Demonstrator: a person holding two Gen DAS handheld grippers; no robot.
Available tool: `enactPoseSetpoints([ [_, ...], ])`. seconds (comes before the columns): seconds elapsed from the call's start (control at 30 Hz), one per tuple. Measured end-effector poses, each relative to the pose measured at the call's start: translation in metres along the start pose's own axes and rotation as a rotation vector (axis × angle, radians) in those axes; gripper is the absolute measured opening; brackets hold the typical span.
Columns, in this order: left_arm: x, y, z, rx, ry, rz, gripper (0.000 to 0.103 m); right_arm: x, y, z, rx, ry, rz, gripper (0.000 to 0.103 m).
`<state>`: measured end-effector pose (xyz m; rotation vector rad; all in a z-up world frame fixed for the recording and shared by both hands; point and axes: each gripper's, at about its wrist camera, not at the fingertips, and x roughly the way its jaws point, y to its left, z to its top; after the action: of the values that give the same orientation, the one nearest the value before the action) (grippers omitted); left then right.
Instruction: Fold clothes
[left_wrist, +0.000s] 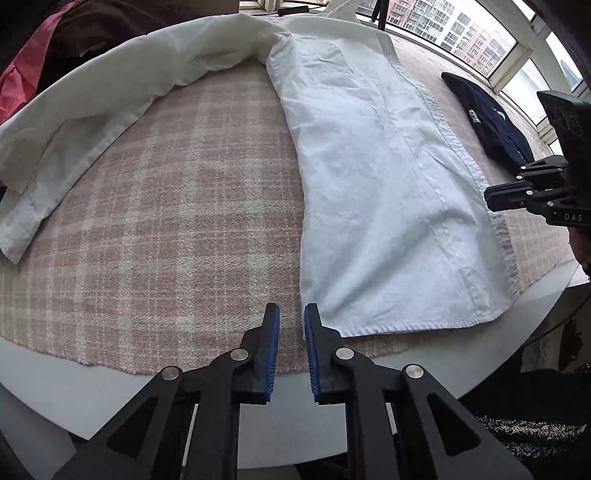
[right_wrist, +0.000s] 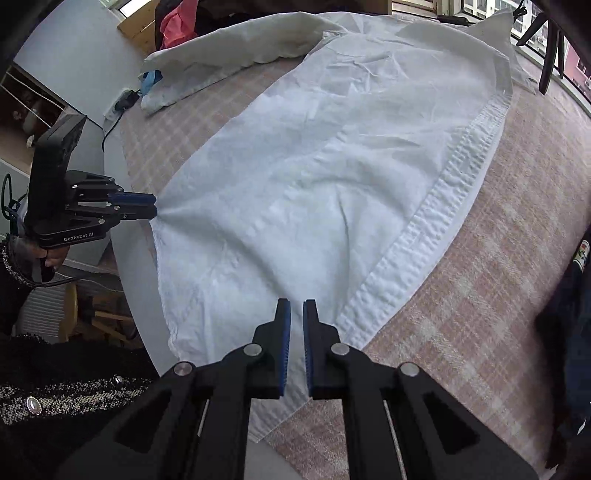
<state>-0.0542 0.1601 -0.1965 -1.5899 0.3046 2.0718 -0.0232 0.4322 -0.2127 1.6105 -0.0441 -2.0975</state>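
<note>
White shirt (left_wrist: 388, 177) lies flat on the plaid cloth (left_wrist: 177, 229) over the worktop (left_wrist: 55, 398), long axis running away from me, hem nearest, one sleeve (left_wrist: 74, 147) flung out to my left. My left gripper (left_wrist: 291, 325) sits at the hem's left corner, jaws a narrow gap apart, nothing in them. My right gripper (right_wrist: 296, 321) hangs over the hem's right side, jaws nearly together, empty. Both are near; the left is closer to the edge.

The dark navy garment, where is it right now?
In the left wrist view the dark navy garment lies far right on the pink plaid cloth, beyond the white shirt, near the windows.
</note>
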Motion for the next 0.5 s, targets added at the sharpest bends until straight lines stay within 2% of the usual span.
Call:
enactPoseSetpoints([
  [0.03,-0.007,0.001,0.007,-0.003,-0.025,-0.007,0.014,-0.004,-0.004,0.008,0.010,-0.033,0.006,0.009],
  [0.1,-0.015,-0.001,0.026,0.001,-0.090,-0.066,0.015,0.000,-0.013,0.026,0.025,-0.081,-0.005,0.018],
  [0.13,-0.013,-0.006,0.039,0.012,-0.107,-0.098,0.018,0.007,-0.020,0.035,0.040,-0.085,-0.002,0.019],
  [0.3,0.033,-0.035,0.095,0.083,-0.103,-0.210,0.018,0.037,-0.048,0.070,0.074,-0.092,-0.039,0.019],
  [0.37,0.054,-0.034,0.102,0.096,-0.058,-0.160,0.018,0.043,-0.061,0.076,0.097,-0.083,-0.017,0.018],
  [0.43,0.060,-0.027,0.103,0.097,-0.040,-0.126,0.012,0.036,-0.071,0.077,0.110,-0.028,-0.022,0.018],
  [0.47,0.055,-0.022,0.103,0.079,-0.031,-0.118,0.012,0.023,-0.075,0.078,0.106,-0.046,-0.033,0.018],
  [0.5,0.048,-0.020,0.103,0.074,-0.047,-0.113,0.012,0.006,-0.085,0.082,0.123,-0.106,-0.022,0.018],
])
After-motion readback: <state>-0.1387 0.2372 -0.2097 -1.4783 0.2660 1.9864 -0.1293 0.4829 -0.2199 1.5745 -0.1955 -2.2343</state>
